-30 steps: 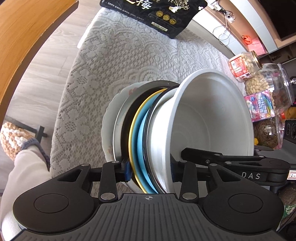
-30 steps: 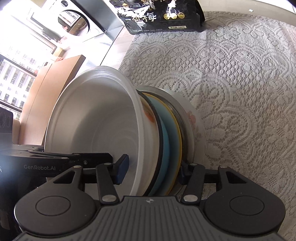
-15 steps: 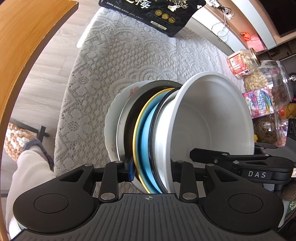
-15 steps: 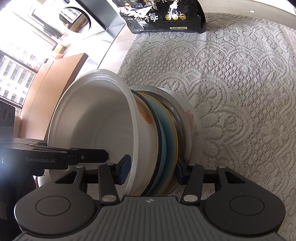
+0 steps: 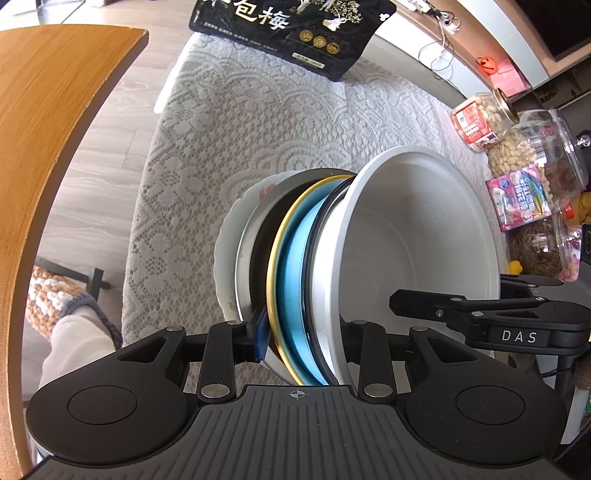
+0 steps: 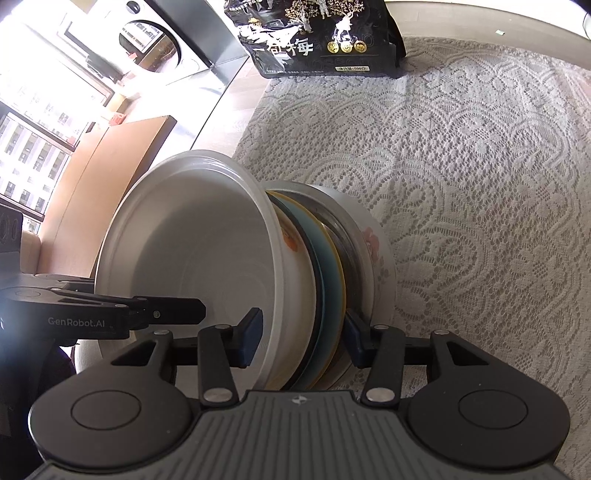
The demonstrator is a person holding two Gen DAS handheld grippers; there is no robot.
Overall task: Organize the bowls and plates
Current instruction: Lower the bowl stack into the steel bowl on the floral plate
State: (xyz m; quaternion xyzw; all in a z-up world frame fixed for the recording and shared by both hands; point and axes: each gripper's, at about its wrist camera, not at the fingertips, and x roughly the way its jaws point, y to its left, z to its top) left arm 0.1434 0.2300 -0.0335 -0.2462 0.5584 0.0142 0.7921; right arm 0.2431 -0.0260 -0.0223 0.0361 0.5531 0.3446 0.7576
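Observation:
A stack of dishes stands on edge above the lace tablecloth (image 5: 258, 122): a large white bowl (image 5: 417, 236), a blue plate with a yellow rim (image 5: 295, 258), a dark metal plate (image 5: 258, 236) and a white floral plate (image 6: 376, 243). My left gripper (image 5: 303, 332) is shut on the near edge of the stack. My right gripper (image 6: 303, 332) clamps the same stack (image 6: 314, 266) from the opposite side, its left pad inside the white bowl (image 6: 192, 251). Each gripper's tip shows in the other's view.
A black snack bag (image 5: 291, 33) lies at the table's far end and shows in the right wrist view too (image 6: 317, 37). Jars and packets of nuts and sweets (image 5: 517, 158) stand at the right. A wooden tabletop (image 5: 40, 110) is at the left.
Both grippers, still holding the stack, have drawn back from the black bag; the stack sits lower and more of the tablecloth shows beyond it. The grip is unchanged.

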